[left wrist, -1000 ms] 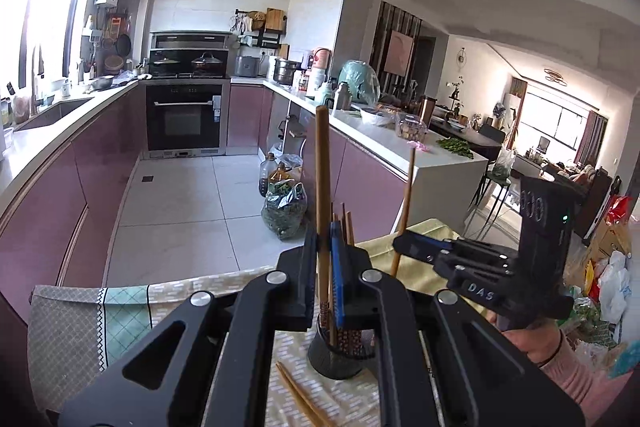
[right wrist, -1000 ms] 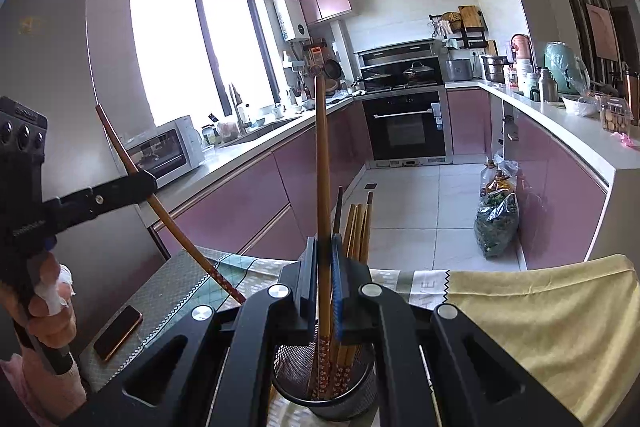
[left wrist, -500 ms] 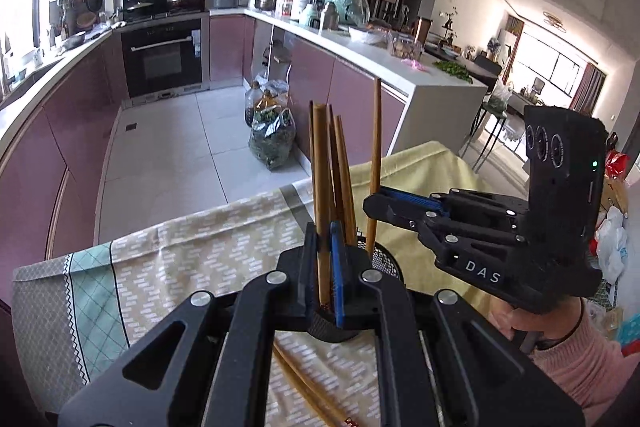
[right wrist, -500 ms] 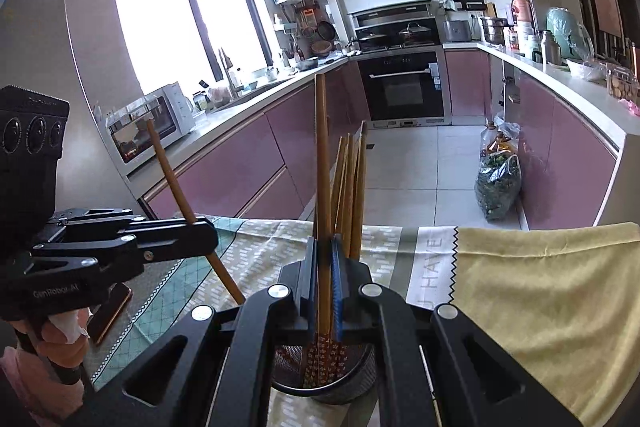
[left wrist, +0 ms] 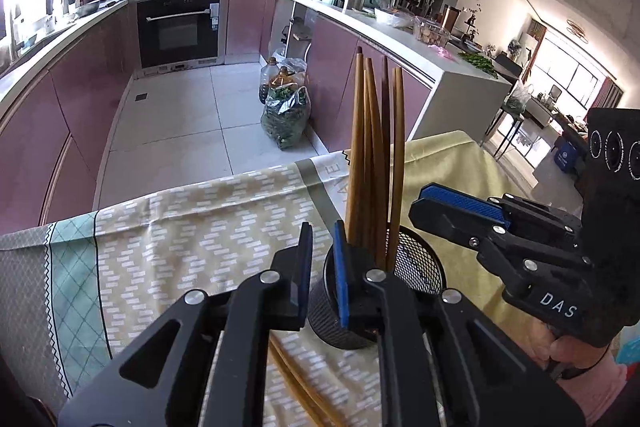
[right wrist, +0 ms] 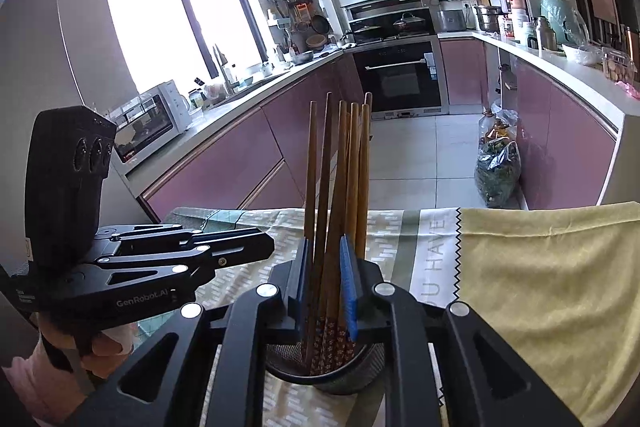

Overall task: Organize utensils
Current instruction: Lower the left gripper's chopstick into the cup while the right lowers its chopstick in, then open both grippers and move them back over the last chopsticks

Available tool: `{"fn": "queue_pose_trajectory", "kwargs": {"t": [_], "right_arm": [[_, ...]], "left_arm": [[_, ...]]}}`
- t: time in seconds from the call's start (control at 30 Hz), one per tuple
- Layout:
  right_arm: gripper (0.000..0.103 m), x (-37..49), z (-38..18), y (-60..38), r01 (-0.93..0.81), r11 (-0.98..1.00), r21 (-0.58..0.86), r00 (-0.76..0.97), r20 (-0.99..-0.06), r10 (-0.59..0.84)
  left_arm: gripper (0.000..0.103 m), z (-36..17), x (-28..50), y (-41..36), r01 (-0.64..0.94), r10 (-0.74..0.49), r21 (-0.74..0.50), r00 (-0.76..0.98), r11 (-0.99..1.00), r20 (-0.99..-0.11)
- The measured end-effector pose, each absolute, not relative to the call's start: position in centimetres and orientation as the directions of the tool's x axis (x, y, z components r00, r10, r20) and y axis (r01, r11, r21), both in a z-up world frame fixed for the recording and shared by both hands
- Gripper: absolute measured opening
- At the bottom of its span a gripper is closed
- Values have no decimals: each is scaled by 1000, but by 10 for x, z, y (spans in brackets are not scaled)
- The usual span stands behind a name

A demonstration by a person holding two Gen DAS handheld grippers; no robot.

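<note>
Both claws are opening: the left gripper [left wrist: 320,267] holds nothing, while the right gripper [right wrist: 326,279] seems to straddle chopsticks [right wrist: 340,179] standing in the mesh holder [right wrist: 332,371] on the tablecloth [right wrist: 540,267].

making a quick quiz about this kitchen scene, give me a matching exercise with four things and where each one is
Things:
1. upright chopsticks
2. loose chopsticks
3. bag of greens
4. toaster oven

Places:
a. on the floor
b. standing in the mesh cup
c. on the counter by the window
d. lying flat on the tablecloth

Pairs: 1-b, 2-d, 3-a, 4-c
</note>
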State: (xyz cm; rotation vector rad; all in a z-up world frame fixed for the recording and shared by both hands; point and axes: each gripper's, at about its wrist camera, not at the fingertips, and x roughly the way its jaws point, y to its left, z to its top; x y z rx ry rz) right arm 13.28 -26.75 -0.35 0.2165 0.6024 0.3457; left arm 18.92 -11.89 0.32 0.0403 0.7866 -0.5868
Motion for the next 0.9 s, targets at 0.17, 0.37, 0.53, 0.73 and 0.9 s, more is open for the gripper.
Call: {"fn": "queue_pose_trajectory", "kwargs": {"t": [0.17,0.37,0.53,0.73,0.9], "right_arm": [[29,107,4,-261,-319,904,285,766,-485,423],[36,69,-1,-240,-406,882,238,732,-493,470],[37,60,-37,-226,-408,881,240,665,-583,467],[37,63,-76,-224,-354,891,284,602,-660,450],[37,62,-89,-223,-334,895,296,585,-680,443]], "left_arm": [[35,8,161,-89,490,-466,-143,641,860,-609],[40,-25,132,-68,458,-401,-91,645,884,-651],[41,-68,117,-60,447,-366,-86,590,891,-720],[41,-104,108,-59,438,-339,-89,537,895,-772],[41,-112,100,-63,450,-358,-108,519,886,-776]]}}
